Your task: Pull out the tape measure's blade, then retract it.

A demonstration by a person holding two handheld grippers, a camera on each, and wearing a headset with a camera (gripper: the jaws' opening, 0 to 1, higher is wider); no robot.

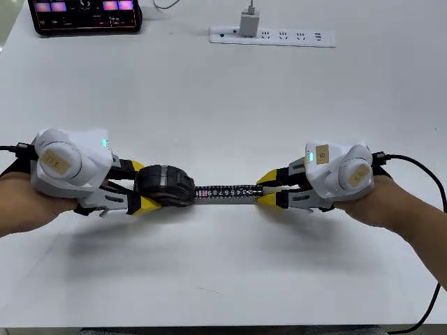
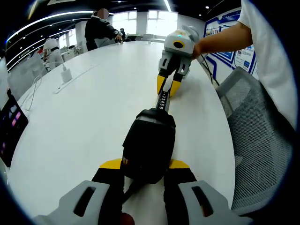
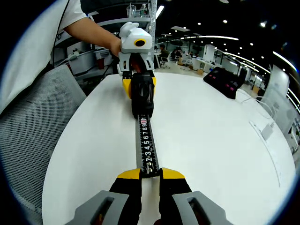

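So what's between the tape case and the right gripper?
The pulled-out blade, spanning from case to right gripper; clearest in the right gripper view.

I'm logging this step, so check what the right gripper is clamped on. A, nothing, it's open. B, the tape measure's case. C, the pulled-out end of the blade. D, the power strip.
C: the right gripper is shut on the end of the blade, which stretches back to the tape measure case held by the left gripper.
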